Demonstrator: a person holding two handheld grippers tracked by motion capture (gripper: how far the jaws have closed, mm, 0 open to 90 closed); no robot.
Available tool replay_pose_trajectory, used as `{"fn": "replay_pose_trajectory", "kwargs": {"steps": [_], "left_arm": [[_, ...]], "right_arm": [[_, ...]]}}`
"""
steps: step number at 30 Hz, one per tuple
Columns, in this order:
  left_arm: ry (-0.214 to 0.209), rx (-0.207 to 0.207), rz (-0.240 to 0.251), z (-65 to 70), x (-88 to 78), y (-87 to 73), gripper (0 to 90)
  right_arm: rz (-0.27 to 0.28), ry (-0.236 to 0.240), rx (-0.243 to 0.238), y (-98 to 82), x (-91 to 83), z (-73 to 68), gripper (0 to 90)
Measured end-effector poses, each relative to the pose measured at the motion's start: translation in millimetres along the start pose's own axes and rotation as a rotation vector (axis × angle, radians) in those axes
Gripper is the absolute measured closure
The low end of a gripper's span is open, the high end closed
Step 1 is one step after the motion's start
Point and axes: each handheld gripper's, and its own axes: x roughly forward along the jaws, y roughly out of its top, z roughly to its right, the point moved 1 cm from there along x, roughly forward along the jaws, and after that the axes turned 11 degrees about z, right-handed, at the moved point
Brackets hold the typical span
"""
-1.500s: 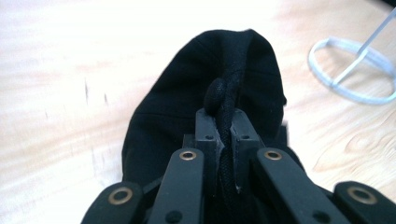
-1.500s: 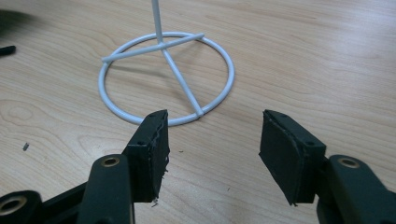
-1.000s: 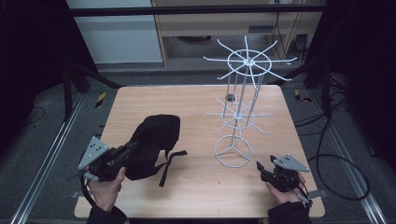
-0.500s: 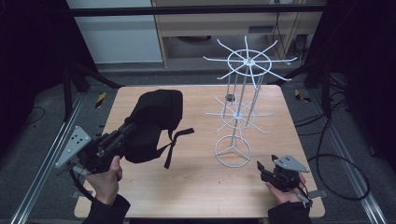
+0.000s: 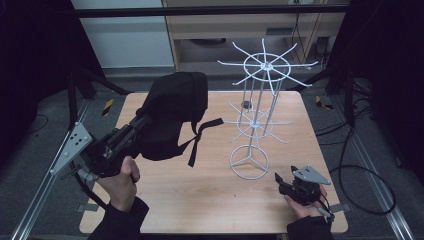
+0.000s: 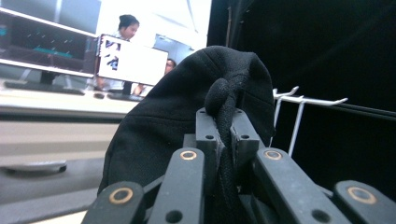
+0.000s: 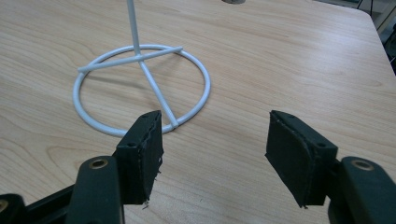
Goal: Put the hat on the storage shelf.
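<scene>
Black cap (image 5: 172, 112) in left tongs (image 5: 141, 121)

Wooden table (image 5: 210, 200), white wire rack (image 5: 249, 162), perhaps a small knob (image 5: 245, 104)

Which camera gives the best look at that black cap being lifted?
The high view: the whole black cap hangs from the left gripper, straps dangling. The left gripper view has its bunched fabric pinched up close.

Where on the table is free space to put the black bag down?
The wooden table is bare left of the white wire rack, under the lifted black bag. It is crowded around the rack's ring base and the right gripper.
</scene>
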Motion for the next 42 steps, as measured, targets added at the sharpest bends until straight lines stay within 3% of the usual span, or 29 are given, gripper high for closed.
{"fn": "replay_pose_trajectory", "kwargs": {"steps": [5, 12, 21, 28, 42], "left_arm": [[-0.032, -0.005, 0.028, 11.3, 4.5, 5.7, 84.5], [-0.074, 0.000, 0.029, 25.7, 14.1, 9.0, 84.5], [-0.113, 0.011, -0.027, 40.2, 33.4, 3.9, 84.4], [-0.122, 0.012, -0.095, 41.7, 46.3, -8.4, 84.1], [-0.143, 0.021, -0.185, 42.1, 50.6, -27.3, 80.5]], "right_arm": [[-0.001, 0.000, 0.000, -0.1, 0.2, -0.2, 36.3], [-0.001, 0.002, 0.000, -0.1, 0.4, -0.4, 36.1], [-0.006, 0.009, -0.003, -0.5, 1.3, -1.1, 35.8], [-0.010, 0.013, -0.010, -0.9, 2.2, -2.0, 35.6], [-0.020, 0.023, -0.008, -1.5, 3.4, -3.8, 34.7]]}}
